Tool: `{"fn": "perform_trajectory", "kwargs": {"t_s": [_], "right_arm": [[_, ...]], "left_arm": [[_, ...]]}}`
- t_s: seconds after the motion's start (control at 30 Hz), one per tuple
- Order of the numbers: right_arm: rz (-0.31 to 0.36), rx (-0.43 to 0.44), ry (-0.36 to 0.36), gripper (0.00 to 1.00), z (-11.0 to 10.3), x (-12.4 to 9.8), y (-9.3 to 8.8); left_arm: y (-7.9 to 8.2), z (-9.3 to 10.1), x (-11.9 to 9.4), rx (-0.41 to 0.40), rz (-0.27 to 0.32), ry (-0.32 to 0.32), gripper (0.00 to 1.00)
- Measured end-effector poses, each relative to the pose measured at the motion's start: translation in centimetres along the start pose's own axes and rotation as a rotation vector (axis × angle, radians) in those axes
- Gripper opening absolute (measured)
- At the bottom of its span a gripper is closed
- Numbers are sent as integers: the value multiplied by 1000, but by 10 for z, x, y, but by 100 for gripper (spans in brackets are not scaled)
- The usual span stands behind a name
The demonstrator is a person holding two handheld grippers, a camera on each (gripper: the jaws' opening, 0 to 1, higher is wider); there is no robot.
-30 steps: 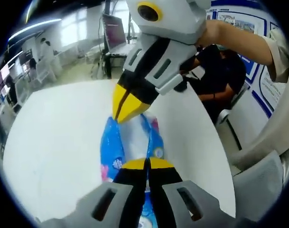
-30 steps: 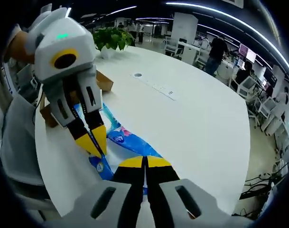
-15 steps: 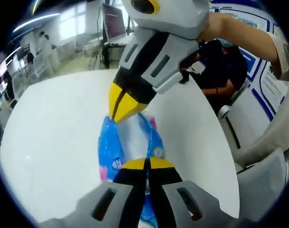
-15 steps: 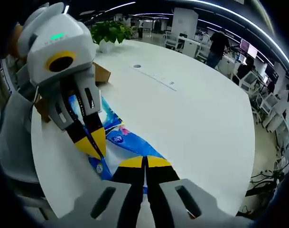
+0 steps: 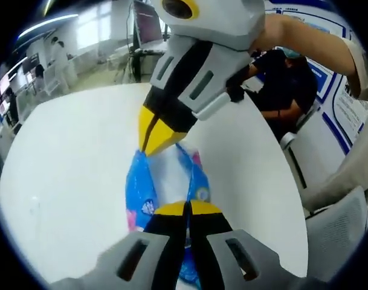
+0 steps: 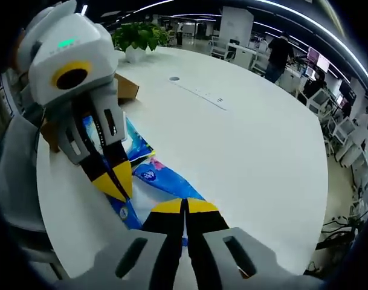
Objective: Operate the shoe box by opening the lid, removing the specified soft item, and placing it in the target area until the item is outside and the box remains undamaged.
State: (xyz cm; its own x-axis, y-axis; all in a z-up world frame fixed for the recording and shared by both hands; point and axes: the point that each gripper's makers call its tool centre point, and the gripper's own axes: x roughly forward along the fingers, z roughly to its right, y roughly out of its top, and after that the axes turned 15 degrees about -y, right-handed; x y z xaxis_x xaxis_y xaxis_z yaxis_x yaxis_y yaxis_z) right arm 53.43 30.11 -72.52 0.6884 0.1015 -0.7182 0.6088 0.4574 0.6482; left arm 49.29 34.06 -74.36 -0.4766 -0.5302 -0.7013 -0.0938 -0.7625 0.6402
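A soft blue pack (image 5: 141, 188) with white and pink print is stretched between both grippers above the white table (image 5: 63, 163). My left gripper (image 5: 187, 208) is shut on its near end. My right gripper (image 5: 152, 138) comes down from the top, shut on the far end. In the right gripper view my right gripper (image 6: 185, 206) clamps the blue pack (image 6: 165, 178), and the left gripper (image 6: 114, 181) bites it from the left. The brown cardboard shoe box (image 6: 128, 88) sits on the table behind the left gripper, mostly hidden.
A potted plant (image 6: 138, 36) and a power strip (image 6: 202, 95) sit further along the table (image 6: 250, 151). A seated person (image 5: 286, 90) and a grey chair (image 5: 335, 235) are beside the table's right edge. Desks and people fill the far room.
Both grippers keep their hold on the pack. The views have shifted slightly; in the right gripper view the left gripper sits a little lower and the box shows more.
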Motion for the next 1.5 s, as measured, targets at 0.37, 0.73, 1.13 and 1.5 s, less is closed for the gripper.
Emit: {"fn": "perform_trajectory", "kwargs": {"t_s": [0.37,0.73,1.13,1.5], "right_arm": [[1,-21,-8,0,-1,-1,0],[7,-36,-25,1,3,-11,7],[12,-41,-23,12,-7,-31,16],[45,-30,-18,22,-26,-60,41]], "left_arm": [[-1,-1,-1,19,-14,22,0],[3,2,-13,58,-27,46,1],[0,18,-39,40,-9,64,8],[-6,37,-76,-22,40,108,20]]}}
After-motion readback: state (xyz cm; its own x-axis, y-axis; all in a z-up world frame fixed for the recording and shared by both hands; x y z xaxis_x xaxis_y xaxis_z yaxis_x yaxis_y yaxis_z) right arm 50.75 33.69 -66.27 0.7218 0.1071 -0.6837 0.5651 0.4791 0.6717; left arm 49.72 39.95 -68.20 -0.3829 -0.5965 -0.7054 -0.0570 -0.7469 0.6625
